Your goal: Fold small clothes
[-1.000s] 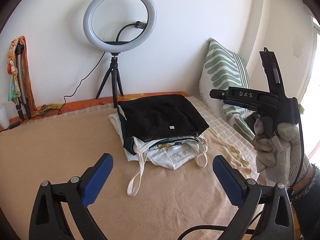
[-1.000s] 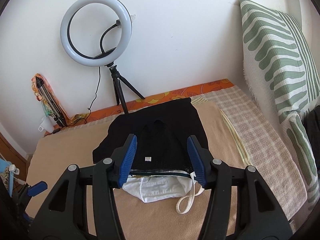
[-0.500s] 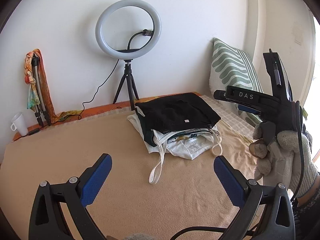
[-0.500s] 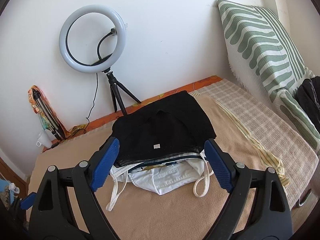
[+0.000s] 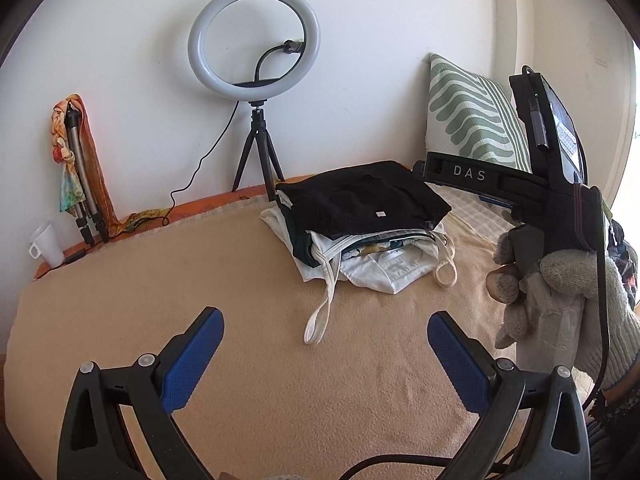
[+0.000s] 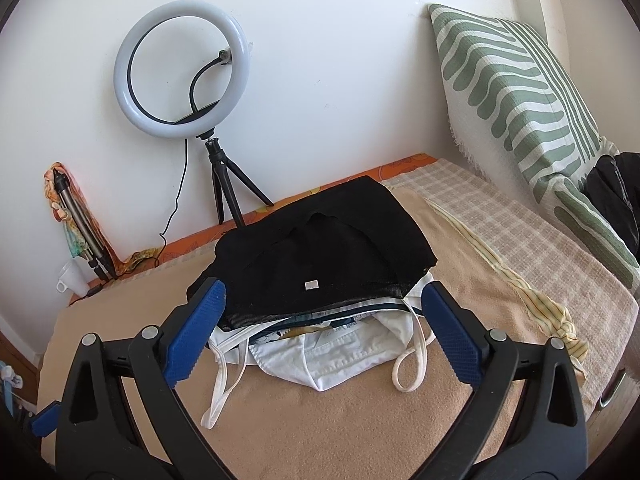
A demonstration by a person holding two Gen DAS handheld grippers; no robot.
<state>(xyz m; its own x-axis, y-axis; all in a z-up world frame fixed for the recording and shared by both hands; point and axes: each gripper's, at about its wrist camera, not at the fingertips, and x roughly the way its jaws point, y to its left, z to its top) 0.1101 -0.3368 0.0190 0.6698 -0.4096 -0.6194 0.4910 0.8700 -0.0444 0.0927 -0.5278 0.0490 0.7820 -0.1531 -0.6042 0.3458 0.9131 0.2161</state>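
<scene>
Folded clothes stack [image 6: 320, 280] lies untouched; left gripper [image 5: 326, 354] and right gripper [image 6: 322, 328] spread wide, holding nothing.

White wall [image 6: 340, 40], ring light [image 5: 254, 40] w/ tripod, striped pillow [image 6: 520, 92].

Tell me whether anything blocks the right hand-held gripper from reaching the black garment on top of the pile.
Nothing visible does. The right hand-held gripper is open, facing the near edge of the black garment, which lies on top of the pile of folded clothes, uncovered.
</scene>
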